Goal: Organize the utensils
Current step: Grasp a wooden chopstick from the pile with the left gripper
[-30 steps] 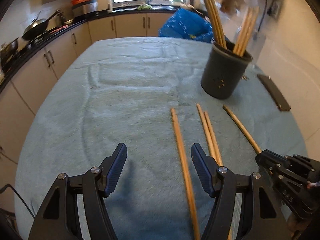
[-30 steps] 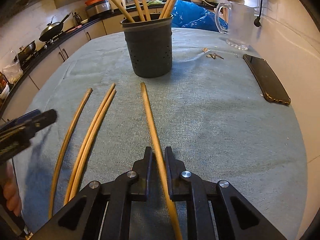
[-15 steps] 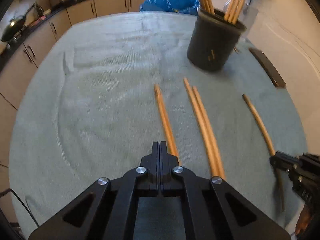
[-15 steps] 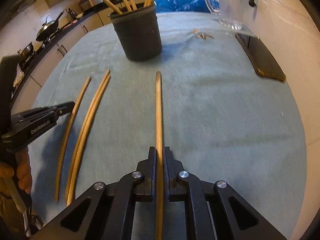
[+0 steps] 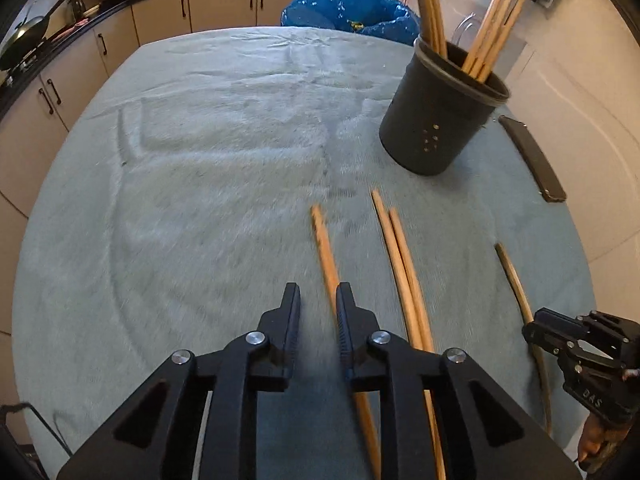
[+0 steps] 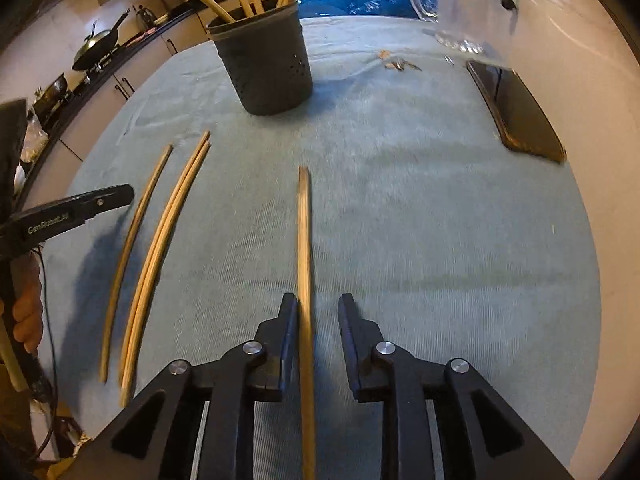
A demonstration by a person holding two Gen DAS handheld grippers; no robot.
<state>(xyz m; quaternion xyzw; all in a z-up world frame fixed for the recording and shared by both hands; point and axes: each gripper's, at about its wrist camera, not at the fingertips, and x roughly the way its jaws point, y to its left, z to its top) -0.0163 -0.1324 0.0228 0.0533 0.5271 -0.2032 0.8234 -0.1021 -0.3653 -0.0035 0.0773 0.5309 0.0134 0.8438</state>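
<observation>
Four wooden chopsticks lie on the teal cloth in front of a dark holder [image 5: 436, 128] [image 6: 268, 68] that has several more standing in it. My left gripper [image 5: 318, 296] [image 6: 100, 200] is low over the leftmost chopstick [image 5: 324, 248] [image 6: 128, 240]. Its jaws are opening a little, and the stick runs along and under the right finger rather than in the gap. A pair of chopsticks [image 5: 400, 256] [image 6: 168, 232] lies just to the right. My right gripper [image 6: 318, 304] [image 5: 560, 332] is opening around the rightmost chopstick [image 6: 304, 232] [image 5: 516, 280], which rests against the left finger with a gap on its other side.
A black phone [image 5: 536, 160] [image 6: 520, 120] lies near the table's right edge. Behind it stand a glass jug [image 6: 468, 4] and some keys [image 6: 396, 64]. A blue bag [image 5: 352, 4] sits beyond the far edge. Kitchen counters with pans run along the left.
The left jaws went from wide open to shut beside the leftmost stick and have now parted slightly. The right jaws, which were shut on the rightmost stick, have loosened. Both grippers shifted a little over the cloth.
</observation>
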